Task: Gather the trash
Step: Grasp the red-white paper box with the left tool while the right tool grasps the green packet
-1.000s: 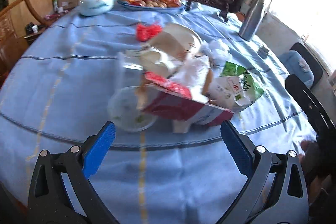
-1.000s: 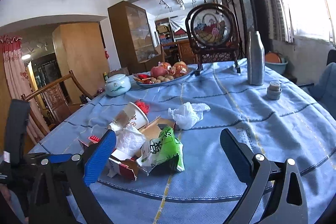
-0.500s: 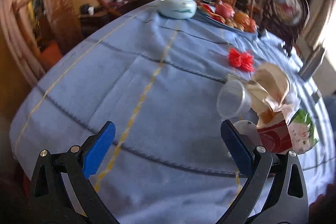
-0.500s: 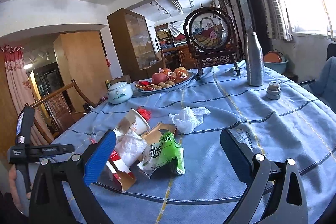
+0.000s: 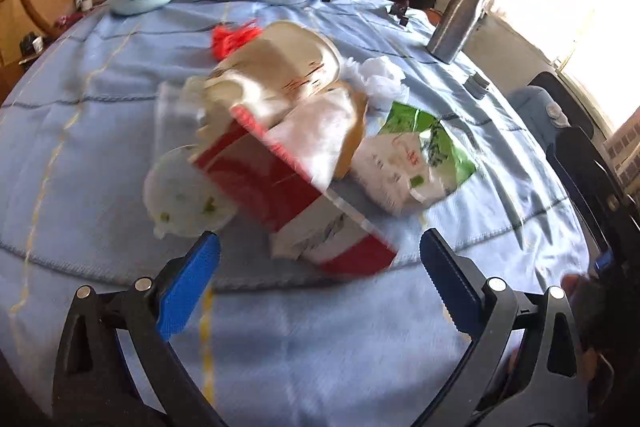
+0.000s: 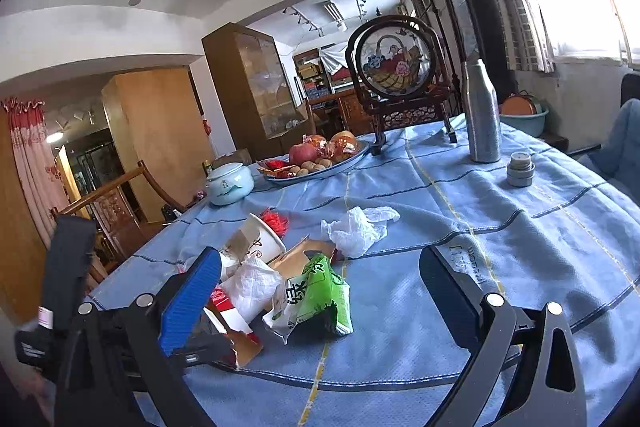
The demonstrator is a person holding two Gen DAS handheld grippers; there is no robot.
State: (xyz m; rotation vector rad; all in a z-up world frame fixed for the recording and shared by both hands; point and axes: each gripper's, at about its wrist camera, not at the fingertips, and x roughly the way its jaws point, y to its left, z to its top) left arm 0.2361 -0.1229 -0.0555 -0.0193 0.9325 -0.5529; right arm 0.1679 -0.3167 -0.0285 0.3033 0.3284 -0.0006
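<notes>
A pile of trash lies on the blue tablecloth [image 5: 100, 95]: a red and white carton [image 5: 288, 203], a crushed paper cup [image 5: 280, 67], a clear plastic lid [image 5: 180, 195], a green and white snack bag [image 5: 416, 159], crumpled white tissue [image 5: 376, 75] and a red scrap [image 5: 232, 37]. My left gripper [image 5: 318, 277] is open, just short of the carton. My right gripper [image 6: 320, 291] is open too, with the snack bag [image 6: 320, 299], the carton [image 6: 232, 315], the cup [image 6: 260, 243] and the tissue [image 6: 356, 231] ahead of it. Nothing is held.
A fruit plate [image 6: 320, 159], a pale lidded pot [image 6: 230, 183], a silver bottle [image 6: 480, 111] with its cap [image 6: 520, 169] and a framed round picture [image 6: 394, 61] stand at the far side. Wooden chairs [image 6: 116, 203] stand left; a dark chair [image 5: 592, 179] right.
The left gripper swung away to the left over bare cloth, then came back and now faces the carton from closer. The right gripper has hardly moved. Both stayed open.
</notes>
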